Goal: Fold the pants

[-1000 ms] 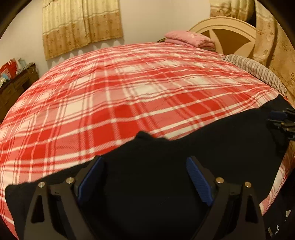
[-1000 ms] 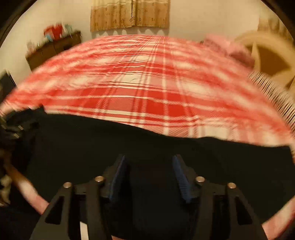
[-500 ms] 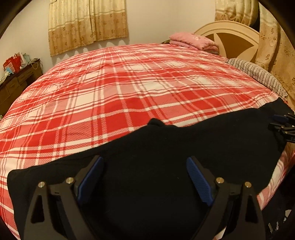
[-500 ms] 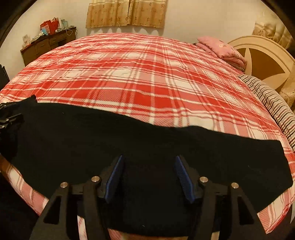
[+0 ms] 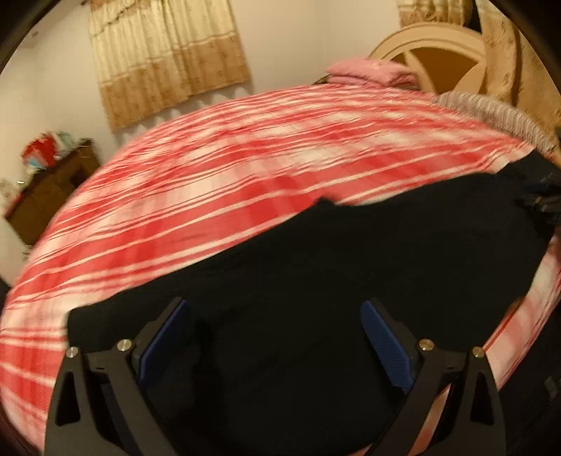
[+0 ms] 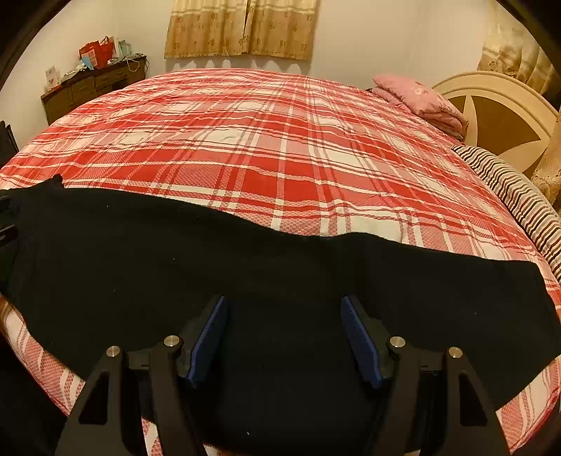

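Black pants (image 6: pixel 175 259) lie flat along the near edge of a bed with a red and white plaid cover (image 6: pixel 263 140). They also show in the left wrist view (image 5: pixel 350 266). My left gripper (image 5: pixel 275 336) is open above the pants' left part, holding nothing. My right gripper (image 6: pixel 284 333) is open above the pants' right part, holding nothing. The right gripper shows at the right edge of the left wrist view (image 5: pixel 543 203); the left gripper shows at the left edge of the right wrist view (image 6: pixel 7 224).
A pink folded blanket (image 6: pixel 420 101) lies by the cream headboard (image 6: pixel 498 112). A striped sheet (image 6: pixel 519 196) runs along the bed's right side. A dark wooden dresser (image 6: pixel 91 87) with clutter stands at the far left, and curtains (image 6: pixel 242 28) hang on the back wall.
The left gripper has swung and lifted, blurring its view, and the pants' left end now shows closer in. The right gripper's jaws have opened wider. The pants still lie flat.
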Motion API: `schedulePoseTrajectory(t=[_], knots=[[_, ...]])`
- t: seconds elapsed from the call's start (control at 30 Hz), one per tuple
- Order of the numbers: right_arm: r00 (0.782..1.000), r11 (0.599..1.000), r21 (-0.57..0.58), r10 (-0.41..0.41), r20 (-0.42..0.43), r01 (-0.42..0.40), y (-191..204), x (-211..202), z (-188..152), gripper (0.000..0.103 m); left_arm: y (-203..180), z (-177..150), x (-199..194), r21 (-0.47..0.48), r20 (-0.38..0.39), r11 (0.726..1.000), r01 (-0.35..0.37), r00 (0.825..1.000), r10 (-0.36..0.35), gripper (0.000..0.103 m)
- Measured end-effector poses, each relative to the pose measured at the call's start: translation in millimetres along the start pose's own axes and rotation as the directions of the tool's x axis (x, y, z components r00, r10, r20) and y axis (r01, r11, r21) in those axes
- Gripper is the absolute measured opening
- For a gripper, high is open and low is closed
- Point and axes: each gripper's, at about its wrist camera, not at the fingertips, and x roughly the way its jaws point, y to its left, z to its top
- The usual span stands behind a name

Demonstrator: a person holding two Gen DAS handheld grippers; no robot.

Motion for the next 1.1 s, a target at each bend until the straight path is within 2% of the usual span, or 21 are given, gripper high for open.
schedulePoseTrajectory(t=[0.07, 0.13, 0.23, 0.33, 0.4, 0.43, 0.53, 0.7, 0.77, 0.9, 0.97, 1.1], knots=[[1.000, 1.000, 0.006, 0.001, 0.006, -0.001, -0.6, 0.1, -0.3, 0.069, 18.2, -17.3, 5.4, -0.040, -0.058, 0.999, -0.011, 0.998, 0.008, 0.103], [1.000, 1.000, 0.017, 0.003, 0.017, -0.003, -1.0, -1.2, -0.4, 0.069, 38.2, -34.1, 6.1, -0.142, -0.048, 0.988, 0.067, 0.996, -0.074, 0.103], [0.999, 0.999, 0.034, 0.016, 0.034, -0.017, -3.4, -4.7, -0.2, 0.069, 35.3, -37.3, -3.0, -0.109, -0.028, 0.993, 0.046, 0.998, -0.049, 0.103], [0.998, 0.996, 0.072, 0.046, 0.048, -0.049, -9.3, -8.4, 0.4, 0.069, 40.0, -36.7, -9.0, -0.134, -0.015, 0.990, 0.049, 0.999, -0.051, 0.103], [0.997, 0.993, 0.094, 0.059, 0.051, -0.064, -12.6, -9.3, 0.0, 0.069, 51.3, -41.5, -4.2, -0.158, -0.055, 0.986, 0.046, 0.997, -0.055, 0.103], [0.997, 0.993, 0.098, 0.055, 0.045, -0.059, -14.4, -9.2, -0.1, 0.069, 54.6, -44.1, -5.9, -0.151, -0.045, 0.986, 0.077, 0.995, -0.085, 0.103], [0.997, 0.991, 0.119, 0.057, 0.056, -0.063, -19.8, -12.1, -1.4, 0.069, 48.4, -45.8, -14.0, -0.109, -0.034, 0.992, 0.066, 0.997, -0.070, 0.103], [0.995, 0.985, 0.153, 0.070, 0.076, -0.081, -28.7, -22.8, 0.5, 0.069, 54.1, -31.0, -21.8, -0.199, 0.024, 0.973, 0.113, 0.994, -0.111, 0.103], [0.994, 0.983, 0.166, 0.063, 0.085, -0.077, -36.9, -26.9, 0.1, 0.069, 52.5, -21.4, -21.4, -0.198, 0.042, 0.974, 0.109, 0.994, -0.102, 0.103], [0.998, 0.968, 0.245, 0.039, 0.055, -0.052, -79.6, -26.7, -6.1, 0.069, 45.9, -5.8, -8.8, -0.193, 0.019, 0.979, 0.070, 0.998, -0.068, 0.103], [0.995, 0.950, 0.306, 0.041, 0.095, -0.069, -110.5, -38.9, -11.7, 0.069, 42.8, -1.6, -6.5, -0.209, 0.025, 0.974, 0.091, 0.996, -0.088, 0.103], [0.991, 0.900, 0.436, -0.055, 0.121, -0.003, -179.4, -64.2, -25.3, 0.069, 36.0, 2.6, 1.0, -0.219, 0.012, 0.973, 0.075, 0.997, -0.074, 0.103]])
